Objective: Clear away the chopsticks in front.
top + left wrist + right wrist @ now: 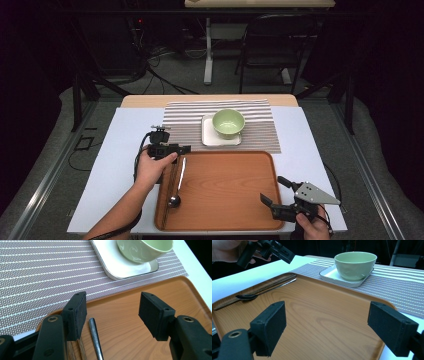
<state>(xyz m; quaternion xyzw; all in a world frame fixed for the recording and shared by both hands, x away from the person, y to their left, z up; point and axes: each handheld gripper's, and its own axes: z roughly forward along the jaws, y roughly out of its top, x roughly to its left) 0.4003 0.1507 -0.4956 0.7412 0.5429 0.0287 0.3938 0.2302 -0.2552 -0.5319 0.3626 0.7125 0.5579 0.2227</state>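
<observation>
Left gripper (186, 148) hangs over the far left corner of the wooden tray (235, 200), and its jaws stand wide apart with nothing between them. Seen along that gripper, its pads (77, 312) are above the thin end of the spoon (178, 183) and do not touch it. That spoon lies along the left side of the tray, with its dark bowl toward the person and its handle pointing away (it lies flat on the wood). Just beside it, nearer the tray's left rim, lie the chopsticks (170, 186), parallel to it.

At the near right corner of the tray, the right gripper (273, 191) is also released, its jaws spread wide over bare wood, well apart from the spoon.

Beyond the tray lies a striped placemat (185, 122), and on it rests a white square plate (207, 136). On this plate stands a green bowl (228, 123), upright. Everything is on a white table (120, 150).
</observation>
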